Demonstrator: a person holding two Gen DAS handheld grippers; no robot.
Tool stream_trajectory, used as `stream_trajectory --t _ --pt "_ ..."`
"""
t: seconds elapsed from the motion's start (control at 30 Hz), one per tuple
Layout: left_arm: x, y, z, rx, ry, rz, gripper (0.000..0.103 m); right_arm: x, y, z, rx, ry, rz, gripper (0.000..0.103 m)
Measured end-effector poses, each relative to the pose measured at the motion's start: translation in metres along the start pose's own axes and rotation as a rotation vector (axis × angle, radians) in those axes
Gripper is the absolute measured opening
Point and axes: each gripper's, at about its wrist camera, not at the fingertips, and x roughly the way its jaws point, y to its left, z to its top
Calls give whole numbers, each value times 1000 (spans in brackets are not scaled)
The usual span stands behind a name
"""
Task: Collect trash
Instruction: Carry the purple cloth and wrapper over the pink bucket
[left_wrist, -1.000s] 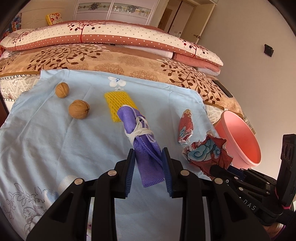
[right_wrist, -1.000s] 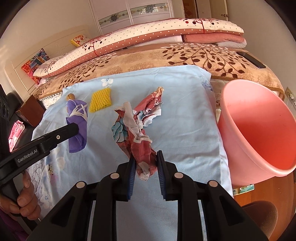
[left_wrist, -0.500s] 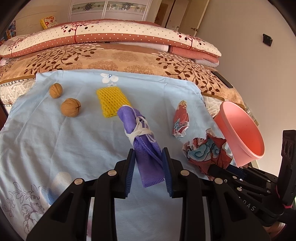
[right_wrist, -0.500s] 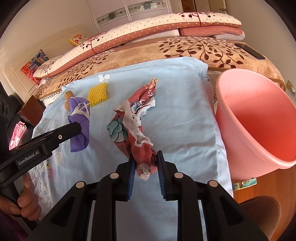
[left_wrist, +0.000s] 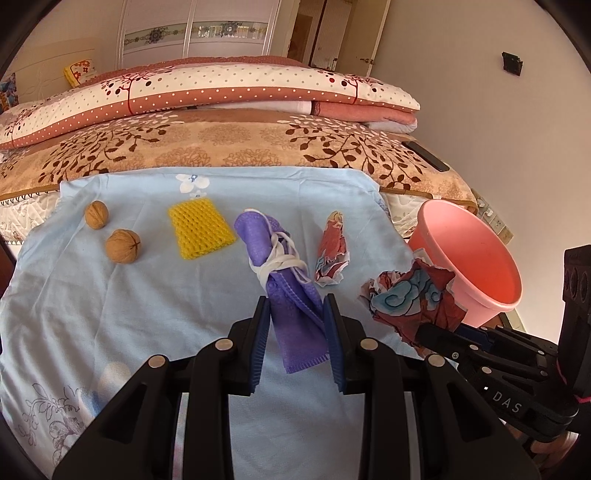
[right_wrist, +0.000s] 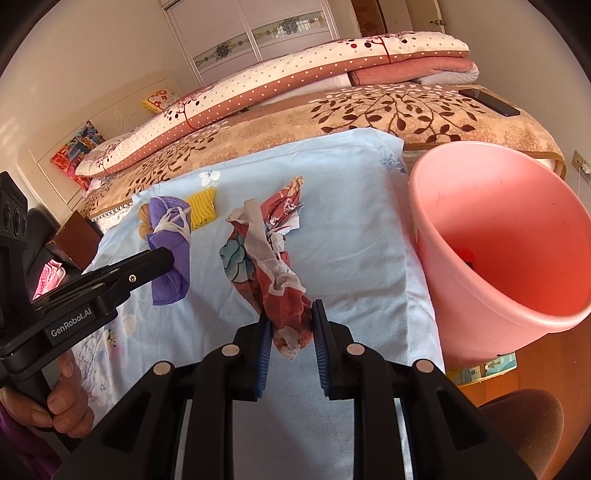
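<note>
My left gripper (left_wrist: 297, 308) is shut on the lower end of a purple face mask (left_wrist: 284, 280) bound with its white straps; the mask hangs just above the light blue cloth (left_wrist: 110, 314). Over the cloth's right part, my right gripper (right_wrist: 290, 314) is shut on a crumpled red patterned wrapper (right_wrist: 273, 269), also seen as the wrapper (left_wrist: 410, 299) in the left wrist view. A smaller red wrapper (left_wrist: 332, 251) lies loose on the cloth between them. The pink bucket (right_wrist: 424, 229) stands tilted beside the bed at the right, with something red (right_wrist: 466, 254) inside.
Two walnuts (left_wrist: 96, 215) (left_wrist: 123, 246) and a yellow foam net (left_wrist: 199, 230) lie on the cloth's far left. Folded quilts (left_wrist: 221, 92) and a dark phone (left_wrist: 424, 155) rest on the bed behind. A hand (right_wrist: 62, 398) grips the left tool's handle.
Both grippers have shifted to the right, toward the pink bucket, each still holding its piece. The bucket now fills more of the right wrist view.
</note>
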Motion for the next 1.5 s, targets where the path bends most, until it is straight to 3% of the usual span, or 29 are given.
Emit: stream_trajectory --t 0.27,0.53,0.93,1.33,1.5 --pt "-5 -19 22 43 -49 -31 29 -26 -23 11 44 -79 -45 20" --pt "2 -56 40 83 -74 -117 29 -55 -62 22 114 -156 -131 20" --pt "20 -120 50 195 -76 -217 29 -71 -114 19 226 -187 -212 20" --pt "49 -171 43 282 -17 -293 30 -74 -147 8 309 -192 -251 20" --pt "62 -179 40 274 24 -307 30 -74 -155 4 321 -192 -257 21"
